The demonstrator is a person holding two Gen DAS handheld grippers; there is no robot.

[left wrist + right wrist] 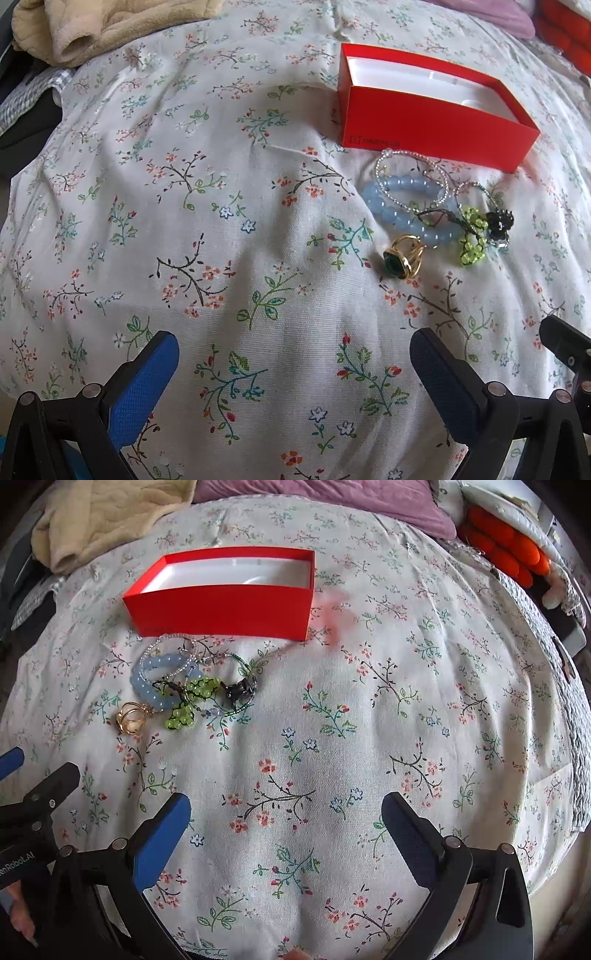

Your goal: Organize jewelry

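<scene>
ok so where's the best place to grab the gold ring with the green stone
Grip the gold ring across its band, coming from above with the left gripper, probably. It lies tilted at the pile's near edge, stone facing the camera, just touching the blue bead bracelet, so the near side is free.

I'm looking at a white sheet (207, 236) sprigged with small coral, blue and green flowers on dark twigs. The box (424, 129) is bright red outside, white inside. Beside it, pale blue beads (406, 218), a clear silvery strand (406, 155), lime-green beads (471, 236), a glossy black charm (498, 221), and a gold ring (404, 256) set with a dark green stone. My pads (162, 843) show blue on black arms. Up top: a cream blanket (103, 513), a mauve pillow (332, 498), something orange (506, 550).
</scene>
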